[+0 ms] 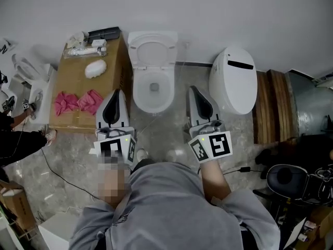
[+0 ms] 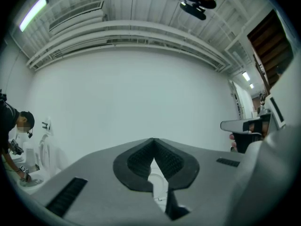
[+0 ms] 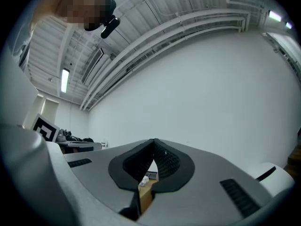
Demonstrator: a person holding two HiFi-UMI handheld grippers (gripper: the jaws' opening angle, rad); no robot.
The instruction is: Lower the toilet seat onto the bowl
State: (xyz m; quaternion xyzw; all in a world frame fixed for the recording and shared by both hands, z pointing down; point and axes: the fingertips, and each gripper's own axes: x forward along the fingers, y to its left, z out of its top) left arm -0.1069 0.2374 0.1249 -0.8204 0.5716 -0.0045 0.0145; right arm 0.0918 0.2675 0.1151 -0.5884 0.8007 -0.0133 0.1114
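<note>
A white toilet stands against the back wall, its bowl (image 1: 138,94) open. The toilet seat (image 1: 152,39) is raised and leans back behind the bowl. My left gripper (image 1: 119,91) hovers just left of the bowl's front, shut with nothing in it. My right gripper (image 1: 192,88) is just right of the bowl, also shut and empty. In the left gripper view the left gripper (image 2: 153,141) has its pads meeting, and a white sliver of the toilet (image 2: 158,181) shows below them. In the right gripper view the right gripper (image 3: 154,141) has its tips together, pointing at the bare wall.
A cardboard box (image 1: 72,85) left of the toilet carries pink cloths (image 1: 78,102), white items and a black tray (image 1: 104,34). A second toilet with its lid closed (image 1: 234,79) stands to the right, with wooden planks (image 1: 274,104) beyond. A person (image 1: 15,134) crouches at far left. Cables cross the floor.
</note>
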